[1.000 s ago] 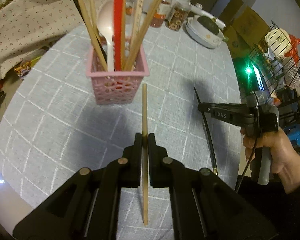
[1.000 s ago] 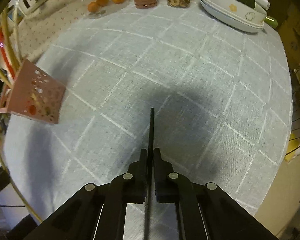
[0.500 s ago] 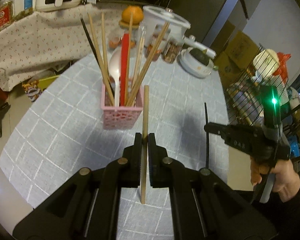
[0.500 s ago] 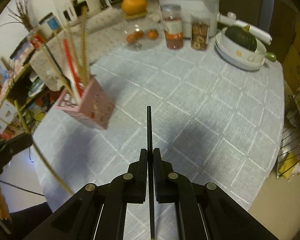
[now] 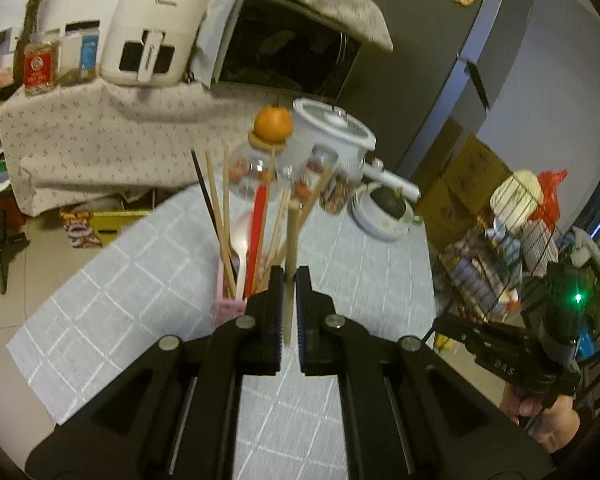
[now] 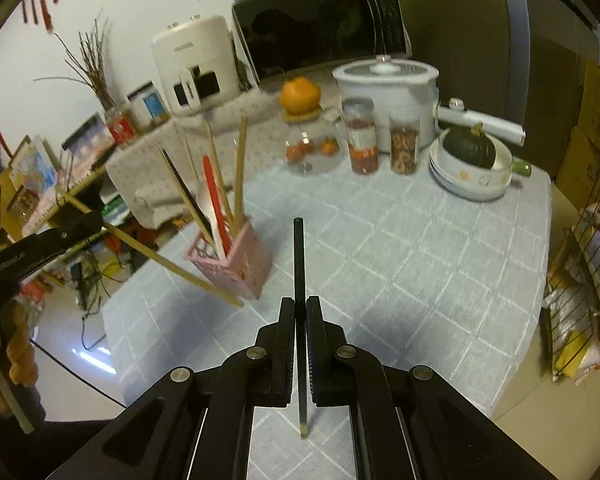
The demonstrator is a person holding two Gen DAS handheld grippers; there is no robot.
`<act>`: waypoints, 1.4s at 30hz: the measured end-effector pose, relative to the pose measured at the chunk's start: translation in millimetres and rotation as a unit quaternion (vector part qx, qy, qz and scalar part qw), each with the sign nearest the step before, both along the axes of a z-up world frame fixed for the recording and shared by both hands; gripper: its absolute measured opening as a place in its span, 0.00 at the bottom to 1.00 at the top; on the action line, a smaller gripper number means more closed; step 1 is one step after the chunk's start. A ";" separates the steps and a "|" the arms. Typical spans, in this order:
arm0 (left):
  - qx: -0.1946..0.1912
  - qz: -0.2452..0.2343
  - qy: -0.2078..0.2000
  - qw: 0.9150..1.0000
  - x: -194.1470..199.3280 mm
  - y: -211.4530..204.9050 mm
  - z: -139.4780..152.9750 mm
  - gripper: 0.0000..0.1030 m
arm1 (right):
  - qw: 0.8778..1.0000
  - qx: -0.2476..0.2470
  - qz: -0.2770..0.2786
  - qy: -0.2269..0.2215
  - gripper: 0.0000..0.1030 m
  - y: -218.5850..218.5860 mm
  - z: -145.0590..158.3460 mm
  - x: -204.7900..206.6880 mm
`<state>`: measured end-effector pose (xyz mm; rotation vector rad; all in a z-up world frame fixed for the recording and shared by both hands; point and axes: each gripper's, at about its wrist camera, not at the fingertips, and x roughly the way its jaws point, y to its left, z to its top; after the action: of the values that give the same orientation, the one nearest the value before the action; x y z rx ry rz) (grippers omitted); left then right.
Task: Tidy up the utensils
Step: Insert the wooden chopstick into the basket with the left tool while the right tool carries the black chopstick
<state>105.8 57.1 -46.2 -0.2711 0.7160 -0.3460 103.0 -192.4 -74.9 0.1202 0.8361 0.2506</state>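
A pink perforated basket [image 6: 236, 264] stands on the grey checked table and holds several chopsticks, a red utensil and a white spoon. In the left wrist view the basket [image 5: 230, 306] shows just behind my fingers. My left gripper [image 5: 287, 276] is shut on a wooden chopstick [image 5: 291, 240], held up in the air above the table; the same chopstick [image 6: 168, 262] slants toward the basket in the right wrist view. My right gripper [image 6: 300, 306] is shut on a black chopstick [image 6: 299, 264], raised over the table's near side.
At the table's far edge stand a glass jar [image 6: 308, 148] topped with an orange, two spice jars [image 6: 362, 140], a white cooker [image 6: 386, 88] and stacked bowls with a green squash [image 6: 470, 160]. A wire rack [image 6: 588, 248] stands to the right. A cloth-covered shelf with appliances lies behind.
Both grippers have lifted and tilted up with their chopsticks, from close over the tablecloth to well above it. The basket now sits lower and nearer my left fingers.
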 end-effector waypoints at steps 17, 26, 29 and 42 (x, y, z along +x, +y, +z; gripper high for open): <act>0.049 0.075 -0.114 0.989 4.8 1.5 32.5 0.06 | 0.999 0.024 0.010 -0.045 0.05 14.6 39.7 8.8; 0.109 0.078 -0.092 0.987 24.8 -11.0 13.3 0.06 | 0.998 0.030 0.012 -0.054 0.05 18.0 45.9 11.1; 0.119 0.073 -0.082 0.987 31.8 -15.7 5.1 0.06 | 0.998 0.036 0.011 -0.055 0.05 18.0 47.6 12.1; 0.117 0.061 -0.036 0.991 55.4 -22.9 -24.7 0.28 | 0.995 0.066 0.011 -0.079 0.05 25.6 67.0 17.2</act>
<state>161.2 34.3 -70.9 -0.0792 0.6589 -0.1516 120.3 -166.7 -8.0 0.2124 0.6639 0.3326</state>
